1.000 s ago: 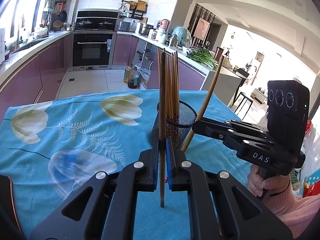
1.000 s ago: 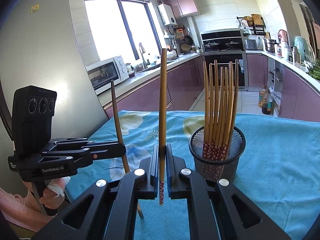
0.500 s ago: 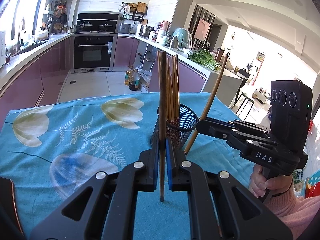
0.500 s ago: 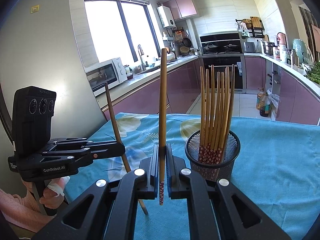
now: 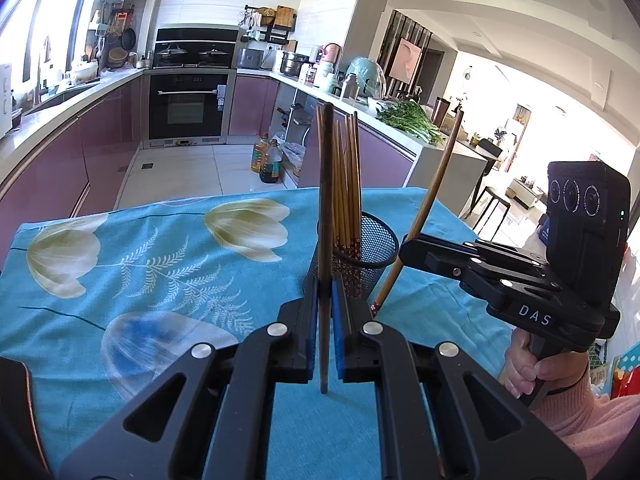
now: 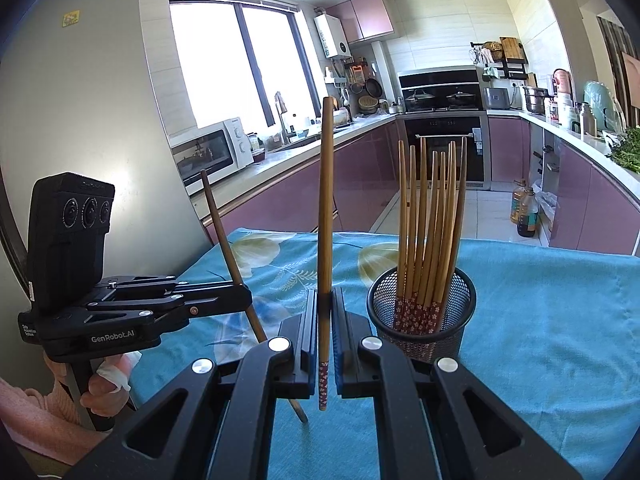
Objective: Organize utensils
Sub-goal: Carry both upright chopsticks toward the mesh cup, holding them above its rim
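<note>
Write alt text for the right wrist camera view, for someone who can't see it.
The right tool grips one upright wooden chopstick above a teal floral tablecloth, beside a black mesh holder already full of chopsticks. At left, the left tool holds a second chopstick, tilted. A kitchen with purple cabinets lies behind.

Lit brightly by daylight through the window, blown out to white. Glared off the wall tiles. Bent strongly at fisheye edges, vignetted black in corners; sharp centrally.
</note>
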`<state>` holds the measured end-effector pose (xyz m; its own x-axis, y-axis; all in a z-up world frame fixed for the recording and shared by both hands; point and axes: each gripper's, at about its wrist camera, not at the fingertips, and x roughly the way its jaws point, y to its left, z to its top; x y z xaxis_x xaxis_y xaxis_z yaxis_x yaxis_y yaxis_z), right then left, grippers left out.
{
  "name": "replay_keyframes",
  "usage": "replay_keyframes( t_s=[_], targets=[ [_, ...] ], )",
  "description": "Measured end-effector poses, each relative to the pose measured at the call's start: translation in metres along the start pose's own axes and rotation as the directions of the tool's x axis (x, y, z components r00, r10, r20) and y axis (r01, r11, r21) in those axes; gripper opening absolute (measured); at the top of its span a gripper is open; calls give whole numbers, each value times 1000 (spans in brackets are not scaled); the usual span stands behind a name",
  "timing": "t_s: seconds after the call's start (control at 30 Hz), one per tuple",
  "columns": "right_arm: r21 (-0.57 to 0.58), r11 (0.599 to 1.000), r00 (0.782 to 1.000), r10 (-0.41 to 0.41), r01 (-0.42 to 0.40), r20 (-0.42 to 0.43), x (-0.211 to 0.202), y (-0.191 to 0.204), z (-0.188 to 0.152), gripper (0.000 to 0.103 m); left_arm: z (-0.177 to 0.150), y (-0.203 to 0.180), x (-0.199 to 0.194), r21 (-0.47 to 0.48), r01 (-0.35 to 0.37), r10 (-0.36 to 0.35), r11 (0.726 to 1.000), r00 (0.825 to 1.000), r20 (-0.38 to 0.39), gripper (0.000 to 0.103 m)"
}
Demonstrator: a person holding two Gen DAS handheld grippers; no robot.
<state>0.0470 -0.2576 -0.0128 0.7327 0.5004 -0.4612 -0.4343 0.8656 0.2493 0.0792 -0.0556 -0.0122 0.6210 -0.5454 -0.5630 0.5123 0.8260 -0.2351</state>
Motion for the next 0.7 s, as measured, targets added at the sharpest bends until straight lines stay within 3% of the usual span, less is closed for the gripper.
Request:
replay_keyframes(
  t_s=[0.7],
  targets=[
    [-7, 1000, 1000, -15, 15, 22, -6, -8, 8, 6, 6, -2, 1, 10, -4, 4, 1000, 1000, 15, 7]
  ],
)
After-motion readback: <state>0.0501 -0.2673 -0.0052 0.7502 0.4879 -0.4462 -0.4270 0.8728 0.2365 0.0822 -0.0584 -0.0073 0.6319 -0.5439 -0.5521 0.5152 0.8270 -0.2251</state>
